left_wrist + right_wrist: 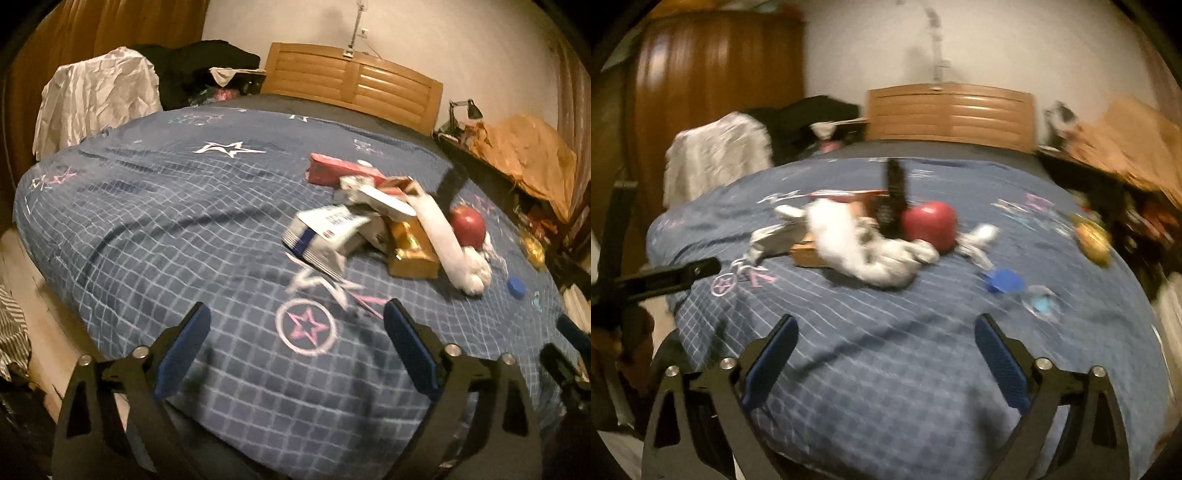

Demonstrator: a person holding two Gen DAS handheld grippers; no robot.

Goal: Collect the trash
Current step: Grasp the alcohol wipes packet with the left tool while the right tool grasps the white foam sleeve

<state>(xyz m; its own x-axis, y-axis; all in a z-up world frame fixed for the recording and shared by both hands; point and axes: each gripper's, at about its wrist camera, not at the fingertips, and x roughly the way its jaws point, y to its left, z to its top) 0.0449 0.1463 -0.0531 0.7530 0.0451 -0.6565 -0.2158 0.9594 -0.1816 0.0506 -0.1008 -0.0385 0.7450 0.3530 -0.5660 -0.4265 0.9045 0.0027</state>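
Left claw point(295, 332) spread wide, nothing between pads, hovering over blue star bedspread point(147, 229). Right claw point(886, 347) same, wide and empty. Trash pile point(369, 221) mid-bed beyond: boxes, white wrappers, red ball point(468, 224), blue cap point(516, 286) nearby. Wooden headboard point(354, 81) behind.

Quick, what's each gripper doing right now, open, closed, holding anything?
Left gripper: open, empty, above the bedspread.
Right gripper: open, empty.
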